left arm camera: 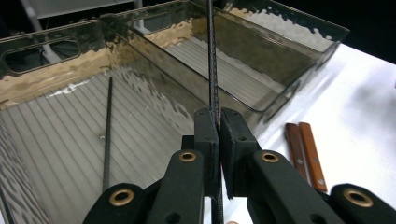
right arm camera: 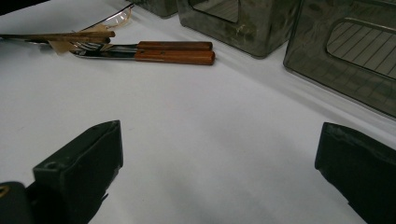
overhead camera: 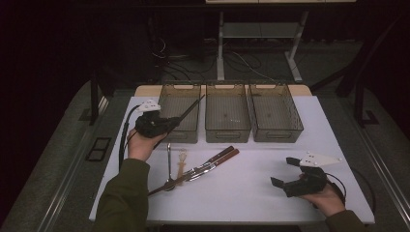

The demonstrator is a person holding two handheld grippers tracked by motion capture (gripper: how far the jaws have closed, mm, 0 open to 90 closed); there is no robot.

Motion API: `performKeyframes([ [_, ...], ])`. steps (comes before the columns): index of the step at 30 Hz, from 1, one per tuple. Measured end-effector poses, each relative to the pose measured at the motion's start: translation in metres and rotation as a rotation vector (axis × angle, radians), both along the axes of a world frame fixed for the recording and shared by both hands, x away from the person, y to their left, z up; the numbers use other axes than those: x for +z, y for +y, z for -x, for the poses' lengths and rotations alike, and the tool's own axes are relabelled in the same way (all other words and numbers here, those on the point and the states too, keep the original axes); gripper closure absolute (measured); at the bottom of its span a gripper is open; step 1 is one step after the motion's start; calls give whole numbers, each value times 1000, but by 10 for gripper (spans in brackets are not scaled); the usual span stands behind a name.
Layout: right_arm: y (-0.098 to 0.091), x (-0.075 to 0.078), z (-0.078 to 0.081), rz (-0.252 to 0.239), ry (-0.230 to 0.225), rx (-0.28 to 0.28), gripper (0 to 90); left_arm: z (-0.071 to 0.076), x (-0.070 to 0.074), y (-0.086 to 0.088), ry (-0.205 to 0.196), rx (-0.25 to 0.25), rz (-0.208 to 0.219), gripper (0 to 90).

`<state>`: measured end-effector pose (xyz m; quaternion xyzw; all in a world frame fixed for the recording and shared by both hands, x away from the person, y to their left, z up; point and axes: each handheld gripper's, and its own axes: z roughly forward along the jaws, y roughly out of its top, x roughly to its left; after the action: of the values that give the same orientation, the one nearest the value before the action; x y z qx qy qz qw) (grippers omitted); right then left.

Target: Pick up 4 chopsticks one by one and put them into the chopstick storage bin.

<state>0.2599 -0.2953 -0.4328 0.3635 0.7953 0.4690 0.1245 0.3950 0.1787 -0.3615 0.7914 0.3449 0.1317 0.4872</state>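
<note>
White surface [overhead camera: 251, 188], three bins at back. Our left gripper [left arm camera: 218, 140] clamps black chopstick [left arm camera: 212, 70] over left bin [overhead camera: 179, 94]; next we lower, release. Right gripper [overhead camera: 289, 175] gapes, empty.

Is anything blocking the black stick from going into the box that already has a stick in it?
Nothing visible does. The left gripper is shut on the black chopstick and holds it above the left bin. That bin's top is open, and just one other chopstick lies on its floor, off to one side.
</note>
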Motion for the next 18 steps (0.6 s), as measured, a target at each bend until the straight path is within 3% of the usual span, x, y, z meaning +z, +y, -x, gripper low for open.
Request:
performKeyframes([
  [6, 0, 1, 1, -7, -3, 1, 12, -16, 5, 2, 6, 31, 10, 855],
  [18, -2, 3, 3, -24, -9, -3, 12, -46, 15, -4, -2, 60, -12, 855],
])
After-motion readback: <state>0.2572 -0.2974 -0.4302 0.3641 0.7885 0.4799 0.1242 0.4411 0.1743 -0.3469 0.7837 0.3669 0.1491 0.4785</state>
